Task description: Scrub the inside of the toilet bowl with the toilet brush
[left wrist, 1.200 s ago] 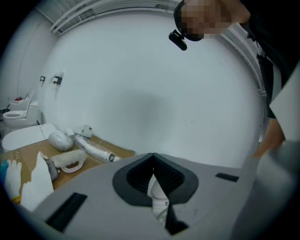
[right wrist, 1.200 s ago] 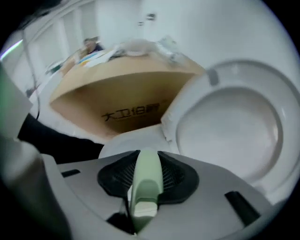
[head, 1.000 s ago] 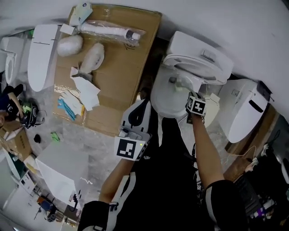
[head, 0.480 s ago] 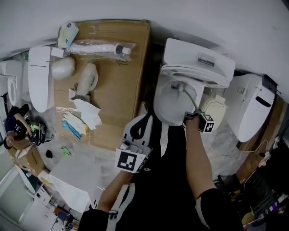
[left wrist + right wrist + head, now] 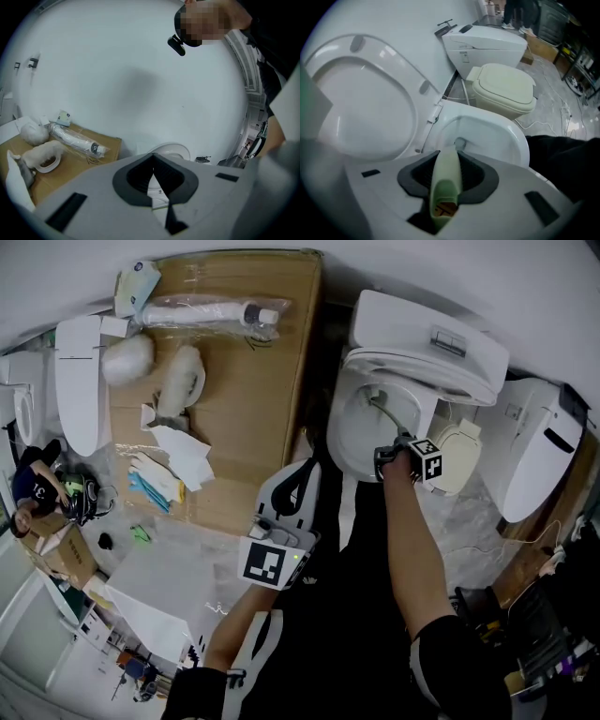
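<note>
– Grey floor and a plain white wall: is that where you are working?
– Yes. I am standing over the white ceramic toilet bowl (image 5: 349, 451), with its white plastic lid (image 5: 441, 367) leaning up beyond my right gripper (image 5: 385, 457).
– What is that gripper doing?
– Its jaws are clamping the pale green plastic toilet brush (image 5: 445, 178) by the handle, which is reaching forward and down into the bowl.
– And the other?
– My left gripper (image 5: 153, 159) is hanging well back from the bowl, its jaws pressed together on nothing. A flat brown cardboard sheet (image 5: 253, 399) is lying off to its left.

Hand-held gripper (image 5: 446, 165) tight on toilet brush (image 5: 445, 190) above toilet bowl (image 5: 512, 137)
</note>
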Demonstrator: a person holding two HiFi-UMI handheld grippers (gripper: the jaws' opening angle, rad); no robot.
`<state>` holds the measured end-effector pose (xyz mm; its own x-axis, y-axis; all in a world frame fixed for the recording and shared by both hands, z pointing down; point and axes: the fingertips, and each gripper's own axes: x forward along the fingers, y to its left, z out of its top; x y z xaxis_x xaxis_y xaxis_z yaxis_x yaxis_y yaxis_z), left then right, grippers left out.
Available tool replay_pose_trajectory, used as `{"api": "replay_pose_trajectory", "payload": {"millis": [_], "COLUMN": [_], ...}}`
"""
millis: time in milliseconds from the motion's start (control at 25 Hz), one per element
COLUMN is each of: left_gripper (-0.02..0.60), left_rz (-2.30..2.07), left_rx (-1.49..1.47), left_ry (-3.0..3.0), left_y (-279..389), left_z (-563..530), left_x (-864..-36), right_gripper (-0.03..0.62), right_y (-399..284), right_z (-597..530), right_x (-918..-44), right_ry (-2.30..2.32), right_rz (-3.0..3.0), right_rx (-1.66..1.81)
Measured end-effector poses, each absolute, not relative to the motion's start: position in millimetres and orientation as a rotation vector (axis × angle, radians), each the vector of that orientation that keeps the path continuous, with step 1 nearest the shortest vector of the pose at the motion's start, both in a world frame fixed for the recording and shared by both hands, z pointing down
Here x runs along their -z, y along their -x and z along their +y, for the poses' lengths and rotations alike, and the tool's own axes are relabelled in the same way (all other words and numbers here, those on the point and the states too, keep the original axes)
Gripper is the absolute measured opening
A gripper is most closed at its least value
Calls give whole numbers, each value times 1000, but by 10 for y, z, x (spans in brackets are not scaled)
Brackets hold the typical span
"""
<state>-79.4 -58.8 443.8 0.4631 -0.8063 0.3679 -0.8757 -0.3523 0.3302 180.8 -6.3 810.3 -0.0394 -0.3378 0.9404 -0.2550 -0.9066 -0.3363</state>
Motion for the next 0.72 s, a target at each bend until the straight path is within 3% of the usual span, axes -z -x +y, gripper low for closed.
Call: {"api": "replay_pose_trajectory", "payload": {"millis": [720], "left_gripper": [8], "left_rz": [-1487], "left_rx": [-150], "left_ry": [-2168], "left_y": [550], "left_z": [-252], "left_x": [-4515], "right_gripper": [121], "right_y": [-1567], "right_z": [35], "right_x": [-8088], "right_ry": [2142], "right_rz": [2381], "right_rx": [2305]}}
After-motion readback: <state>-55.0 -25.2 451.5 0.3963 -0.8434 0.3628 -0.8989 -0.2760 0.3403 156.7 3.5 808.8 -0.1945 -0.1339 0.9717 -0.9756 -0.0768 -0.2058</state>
